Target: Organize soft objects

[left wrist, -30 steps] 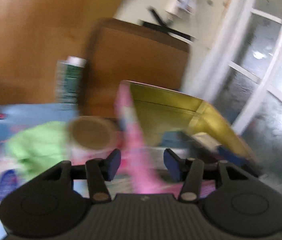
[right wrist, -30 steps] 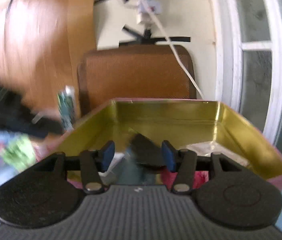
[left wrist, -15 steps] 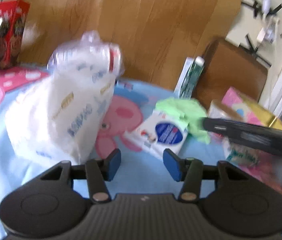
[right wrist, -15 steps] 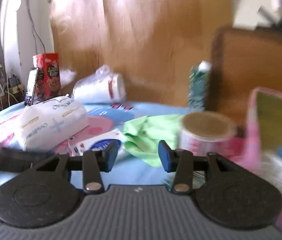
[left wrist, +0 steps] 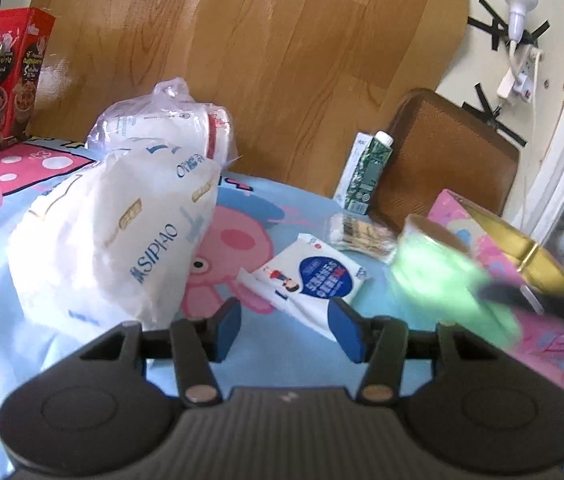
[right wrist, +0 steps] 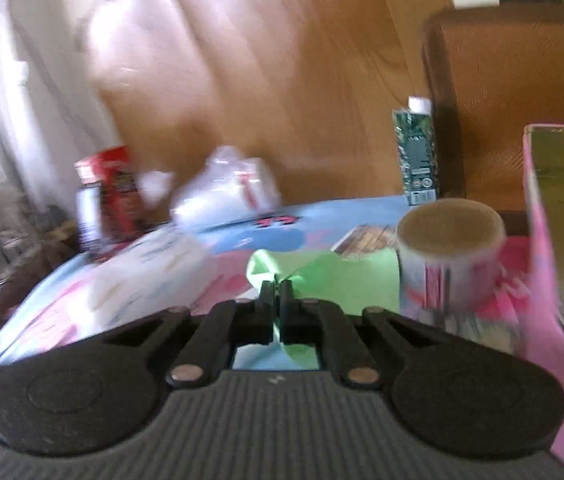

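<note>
Cloth (right wrist: 324,276), bright green, sits pinched between the right tongs (right wrist: 276,294), bunching ahead of them; left tongs (left wrist: 285,330) gape wide, wipes pack (left wrist: 314,276) just ahead.

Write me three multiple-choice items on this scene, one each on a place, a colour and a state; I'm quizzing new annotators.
1. Where does the carton stand?
A. inside the tin
B. at the table's far edge, by the chair
C. on the tissue pack

2. What colour is the cloth?
A. green
B. red
C. black

3. How are the right tongs?
A. wide open
B. shut on the cloth
C. shut on the tape roll

Answers:
1 B: it is upright beside the brown chair.
2 A: bright green in both views.
3 B: the jaws are pinched together with green fabric between them, while the left tongs gape empty.
</note>
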The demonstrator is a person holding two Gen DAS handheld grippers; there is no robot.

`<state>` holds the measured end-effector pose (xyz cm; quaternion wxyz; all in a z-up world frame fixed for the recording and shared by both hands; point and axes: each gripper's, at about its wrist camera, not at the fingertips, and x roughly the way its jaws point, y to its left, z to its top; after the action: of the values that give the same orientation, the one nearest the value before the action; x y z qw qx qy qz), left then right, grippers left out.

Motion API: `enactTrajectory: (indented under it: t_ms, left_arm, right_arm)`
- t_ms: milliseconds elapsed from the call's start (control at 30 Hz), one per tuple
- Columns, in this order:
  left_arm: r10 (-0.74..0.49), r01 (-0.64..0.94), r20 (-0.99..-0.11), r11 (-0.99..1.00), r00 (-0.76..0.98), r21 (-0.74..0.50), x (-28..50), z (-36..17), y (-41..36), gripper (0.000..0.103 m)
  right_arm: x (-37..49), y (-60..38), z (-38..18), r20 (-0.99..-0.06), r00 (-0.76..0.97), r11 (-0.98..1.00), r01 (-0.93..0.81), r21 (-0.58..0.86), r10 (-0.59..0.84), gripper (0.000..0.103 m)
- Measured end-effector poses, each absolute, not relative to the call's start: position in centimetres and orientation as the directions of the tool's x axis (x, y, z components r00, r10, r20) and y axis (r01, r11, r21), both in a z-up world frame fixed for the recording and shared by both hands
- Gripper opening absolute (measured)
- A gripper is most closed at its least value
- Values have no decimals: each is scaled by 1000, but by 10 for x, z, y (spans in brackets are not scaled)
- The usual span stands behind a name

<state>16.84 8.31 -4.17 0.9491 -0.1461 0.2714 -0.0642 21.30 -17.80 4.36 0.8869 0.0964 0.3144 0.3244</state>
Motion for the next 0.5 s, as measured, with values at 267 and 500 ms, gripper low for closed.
enactTrajectory:
  t_ms: [267, 500]
  left_arm:
    - [-348, 160, -509, 912, 787, -377, 158, -33, 54, 50]
    - [-419, 264, -556, 903, 718, -340, 148, -26, 8, 60]
  right_arm:
    - [113, -218, 36, -516, 630, 799, -565, 208, 580, 10]
    - [120, -221, 13, -570, 610, 818, -529, 225, 551, 55]
